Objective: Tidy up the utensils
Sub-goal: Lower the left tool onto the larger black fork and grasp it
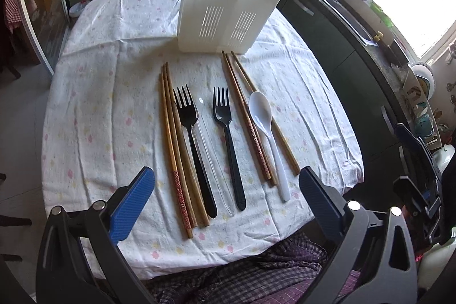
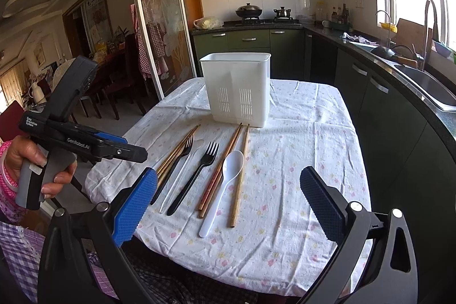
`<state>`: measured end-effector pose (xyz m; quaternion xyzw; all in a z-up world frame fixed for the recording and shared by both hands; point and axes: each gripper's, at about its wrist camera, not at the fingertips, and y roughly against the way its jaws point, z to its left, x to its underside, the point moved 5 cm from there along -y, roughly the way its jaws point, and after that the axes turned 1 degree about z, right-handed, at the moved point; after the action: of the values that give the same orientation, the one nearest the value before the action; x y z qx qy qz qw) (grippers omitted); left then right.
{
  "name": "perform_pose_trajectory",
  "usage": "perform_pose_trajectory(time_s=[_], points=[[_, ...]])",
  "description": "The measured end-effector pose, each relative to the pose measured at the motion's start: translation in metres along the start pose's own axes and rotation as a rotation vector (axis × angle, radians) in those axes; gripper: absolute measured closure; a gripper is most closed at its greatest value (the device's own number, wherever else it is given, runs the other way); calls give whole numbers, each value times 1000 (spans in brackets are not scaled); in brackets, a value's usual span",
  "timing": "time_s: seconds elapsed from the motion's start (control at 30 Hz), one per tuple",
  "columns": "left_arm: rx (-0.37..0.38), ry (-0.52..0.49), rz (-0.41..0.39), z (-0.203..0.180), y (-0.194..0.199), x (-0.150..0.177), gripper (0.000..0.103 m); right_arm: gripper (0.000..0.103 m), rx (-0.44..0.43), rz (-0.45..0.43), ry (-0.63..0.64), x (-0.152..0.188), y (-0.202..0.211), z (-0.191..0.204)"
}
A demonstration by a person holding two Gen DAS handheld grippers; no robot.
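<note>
A white slotted utensil holder (image 1: 225,7) (image 2: 238,87) stands upright at the far side of the table. In front of it lie wooden chopsticks on the left (image 1: 176,144) (image 2: 176,151), two black forks (image 1: 193,144) (image 1: 229,144) (image 2: 196,175), a clear utensil (image 1: 212,155) between the forks, more chopsticks (image 1: 248,116) (image 2: 239,175) and a white spoon (image 1: 269,138) (image 2: 225,184). My left gripper (image 1: 226,204) is open and empty above the near table edge. My right gripper (image 2: 228,204) is open and empty, near the handles' ends.
The table carries a white flowered cloth (image 1: 114,104) (image 2: 299,161). A dark kitchen counter with a sink (image 2: 421,81) runs along the right. A glass sliding door (image 2: 159,33) stands to the left. The left gripper's body, held in a hand, shows in the right wrist view (image 2: 74,138).
</note>
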<state>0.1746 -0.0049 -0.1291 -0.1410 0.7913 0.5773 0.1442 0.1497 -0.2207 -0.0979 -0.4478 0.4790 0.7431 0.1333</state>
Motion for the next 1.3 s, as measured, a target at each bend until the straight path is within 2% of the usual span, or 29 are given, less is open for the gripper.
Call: perform_pose_trajectory(time_s=[0.07,0.17,0.23,0.33,0.47,0.57,0.63,0.9,0.97,1.03,1.1,1.23,1.3], points=[[12,15,51,-4,-14,-4,7,4,-2,27,-18,3,-7,-3],[16,16,107,-10,-26,-9,13,4,0,55,-44,7,-13,-10],[5,32,124,-9,-33,-14,23,4,0,59,-57,8,-12,-13],[-4,73,151,1,-43,-22,32,4,-2,57,-65,9,-10,-16],[15,133,211,11,-61,-27,38,4,-8,60,-68,10,-9,-16],[-4,149,218,17,-70,-32,43,4,-17,60,-66,10,-10,-16],[-12,163,229,21,-76,-35,52,4,-19,61,-64,11,-11,-15],[-40,174,256,28,-91,-35,58,4,-19,62,-63,10,-11,-15],[-54,167,259,29,-93,-36,63,4,-23,64,-61,10,-11,-15],[-72,159,270,31,-96,-36,84,4,-26,77,-61,9,-13,-14],[-80,158,282,32,-98,-35,93,4,-38,94,-62,10,-16,-11],[-72,155,277,32,-96,-37,94,4,-45,141,-70,6,-27,-7],[-69,148,265,33,-91,-38,94,4,-83,181,-97,2,-37,-5]])
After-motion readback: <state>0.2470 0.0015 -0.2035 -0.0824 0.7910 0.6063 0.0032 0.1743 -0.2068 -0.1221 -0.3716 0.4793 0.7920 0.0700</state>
